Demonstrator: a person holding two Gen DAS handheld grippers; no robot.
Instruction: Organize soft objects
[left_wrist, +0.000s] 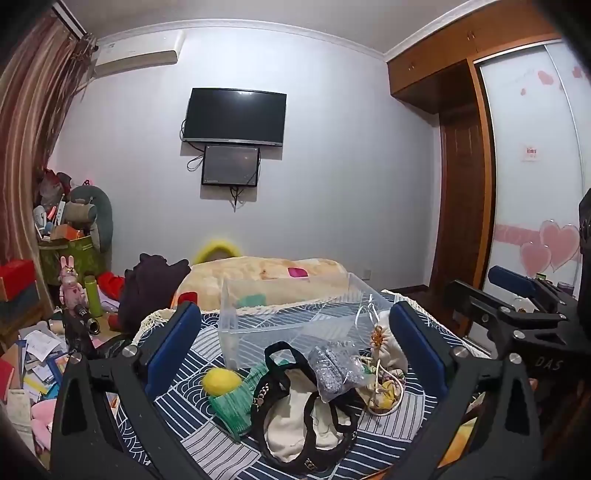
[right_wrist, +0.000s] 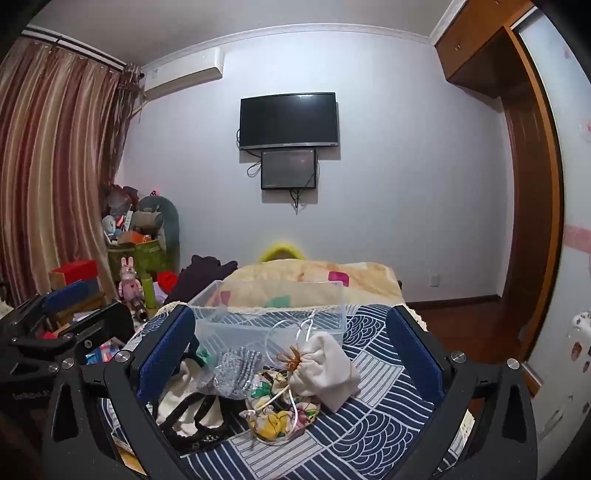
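Note:
A pile of soft things lies on the blue patterned cloth (left_wrist: 388, 424): a yellow ball (left_wrist: 221, 382), a green knit piece (left_wrist: 232, 406), a cream bag with black straps (left_wrist: 303, 417), a grey sparkly pouch (left_wrist: 334, 371), a floral pouch (right_wrist: 277, 413) and a white drawstring pouch (right_wrist: 325, 369). A clear plastic box (left_wrist: 291, 321) stands behind the pile. My left gripper (left_wrist: 295, 332) is open above the pile, holding nothing. My right gripper (right_wrist: 291, 343) is open over the pouches, holding nothing. The right gripper also shows at the right edge of the left wrist view (left_wrist: 517, 295).
A folded beige blanket (left_wrist: 266, 277) lies behind the box. Dark clothing (left_wrist: 147, 288) sits to its left. Clutter, a pink rabbit figure (left_wrist: 70, 284) and a green bottle (left_wrist: 92, 295) fill the left side. A wardrobe (left_wrist: 524, 166) stands at the right.

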